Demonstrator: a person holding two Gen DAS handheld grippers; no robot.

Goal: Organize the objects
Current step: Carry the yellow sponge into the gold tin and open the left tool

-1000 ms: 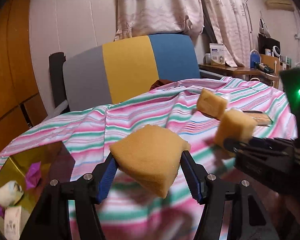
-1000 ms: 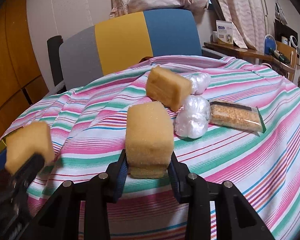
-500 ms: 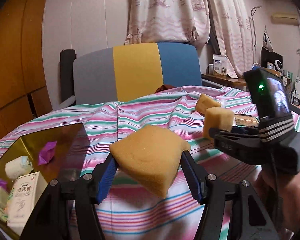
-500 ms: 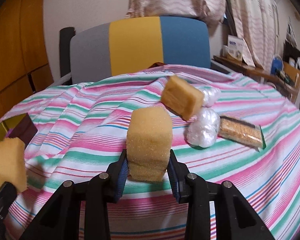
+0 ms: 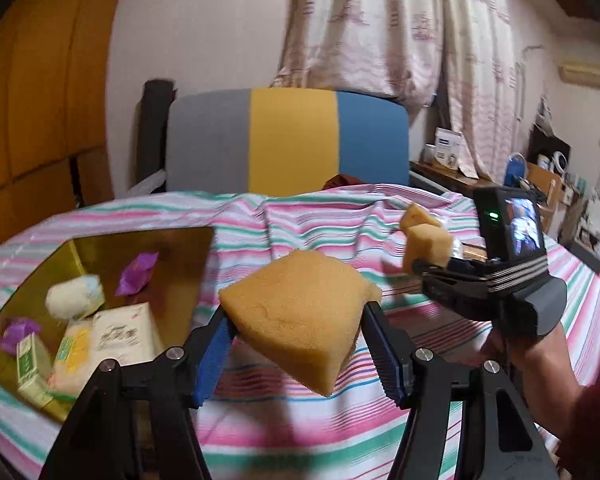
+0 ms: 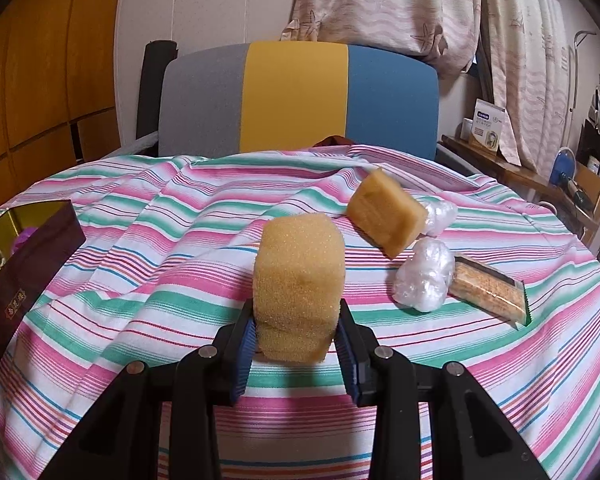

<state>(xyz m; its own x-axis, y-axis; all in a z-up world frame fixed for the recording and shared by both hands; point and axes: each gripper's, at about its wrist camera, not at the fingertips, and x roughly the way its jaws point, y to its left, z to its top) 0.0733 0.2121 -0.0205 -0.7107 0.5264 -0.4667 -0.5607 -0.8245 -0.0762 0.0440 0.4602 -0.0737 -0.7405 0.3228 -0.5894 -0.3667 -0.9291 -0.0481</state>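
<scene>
My left tongs [image 5: 300,344] squeeze a flat orange sponge [image 5: 300,316], porous and tilted, above the striped tabletop [image 5: 300,432] beside the golden box [image 5: 76,256]. My right tongs [image 6: 296,340] clamp a taller upright sponge block [image 6: 298,280].

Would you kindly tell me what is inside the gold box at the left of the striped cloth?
Inside the gold box: a white wrapped roll, two purple wrappers, a white carton, a small green-and-white box, a yellow packet. Anything beneath them is hidden.

Tricolour chair [image 6: 298,98], patterned curtains [image 6: 384,4], wooden wall panels [image 6: 40,60].
</scene>
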